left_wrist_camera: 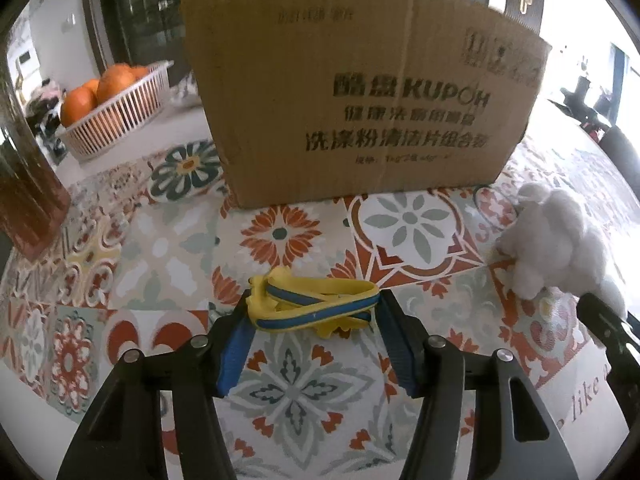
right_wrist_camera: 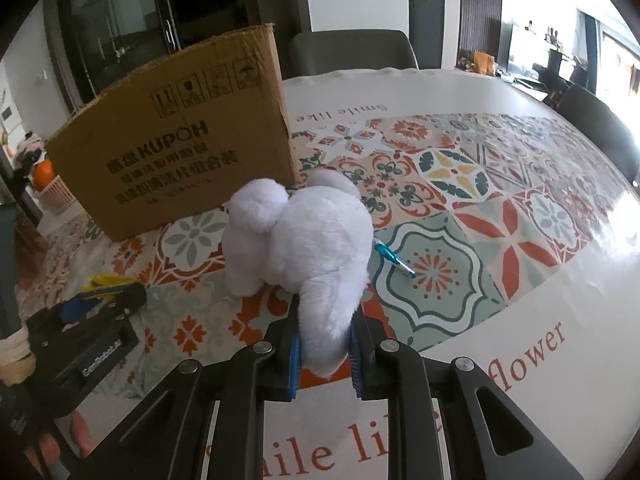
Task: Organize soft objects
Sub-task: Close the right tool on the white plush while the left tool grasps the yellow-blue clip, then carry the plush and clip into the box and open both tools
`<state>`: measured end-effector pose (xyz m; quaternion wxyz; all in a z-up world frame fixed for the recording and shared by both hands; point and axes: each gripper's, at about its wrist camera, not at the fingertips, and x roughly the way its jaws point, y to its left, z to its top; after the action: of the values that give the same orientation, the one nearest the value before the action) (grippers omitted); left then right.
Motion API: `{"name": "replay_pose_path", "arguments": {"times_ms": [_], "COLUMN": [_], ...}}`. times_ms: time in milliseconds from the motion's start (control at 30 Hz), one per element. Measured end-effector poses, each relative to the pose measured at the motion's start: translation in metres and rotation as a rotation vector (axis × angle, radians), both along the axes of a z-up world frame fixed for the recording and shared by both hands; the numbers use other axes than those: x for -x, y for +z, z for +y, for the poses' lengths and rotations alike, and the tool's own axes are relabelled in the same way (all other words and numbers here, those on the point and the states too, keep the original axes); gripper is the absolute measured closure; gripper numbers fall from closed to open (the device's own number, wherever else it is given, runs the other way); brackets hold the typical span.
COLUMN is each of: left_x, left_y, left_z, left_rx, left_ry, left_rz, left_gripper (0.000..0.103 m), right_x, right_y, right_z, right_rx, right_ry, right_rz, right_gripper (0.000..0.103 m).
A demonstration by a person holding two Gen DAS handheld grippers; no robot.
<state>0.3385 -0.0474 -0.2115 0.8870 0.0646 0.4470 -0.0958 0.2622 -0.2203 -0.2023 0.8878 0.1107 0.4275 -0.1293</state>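
Note:
A yellow and blue rubbery soft toy [left_wrist_camera: 314,306] lies on the patterned tablecloth between the fingertips of my left gripper [left_wrist_camera: 314,312]; the jaws stand wide and touch its two ends. A white plush animal [right_wrist_camera: 304,240] stands on the table; my right gripper [right_wrist_camera: 324,344] is shut on its hind leg. The plush also shows at the right of the left wrist view [left_wrist_camera: 560,248]. A brown cardboard box [left_wrist_camera: 360,92] stands upright behind both toys and also shows in the right wrist view [right_wrist_camera: 180,136]. The left gripper and the yellow toy [right_wrist_camera: 106,282] appear at the left of the right wrist view.
A pink basket of oranges [left_wrist_camera: 116,112] sits far left behind the box. A brown glass container [left_wrist_camera: 24,184] stands at the left edge. A small teal pen-like object [right_wrist_camera: 394,258] lies right of the plush. Chairs [right_wrist_camera: 352,52] stand beyond the table's far edge.

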Motion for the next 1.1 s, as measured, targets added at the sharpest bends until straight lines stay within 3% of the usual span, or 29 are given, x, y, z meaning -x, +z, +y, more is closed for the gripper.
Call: {"name": "replay_pose_path", "arguments": {"times_ms": [267, 1100], "left_x": [0.024, 0.085], "left_y": [0.030, 0.121], "left_z": [-0.001, 0.006], "left_rx": [-0.027, 0.056], "left_ry": [-0.017, 0.032], "left_rz": [-0.060, -0.128], "left_gripper": [0.044, 0.044], "right_x": [0.011, 0.050], "right_y": [0.016, 0.101], "right_z": [-0.002, 0.006], "right_rx": [-0.009, 0.016], "right_ry": [0.027, 0.163], "right_rz": [-0.046, -0.212], "right_gripper": [0.083, 0.083]}}
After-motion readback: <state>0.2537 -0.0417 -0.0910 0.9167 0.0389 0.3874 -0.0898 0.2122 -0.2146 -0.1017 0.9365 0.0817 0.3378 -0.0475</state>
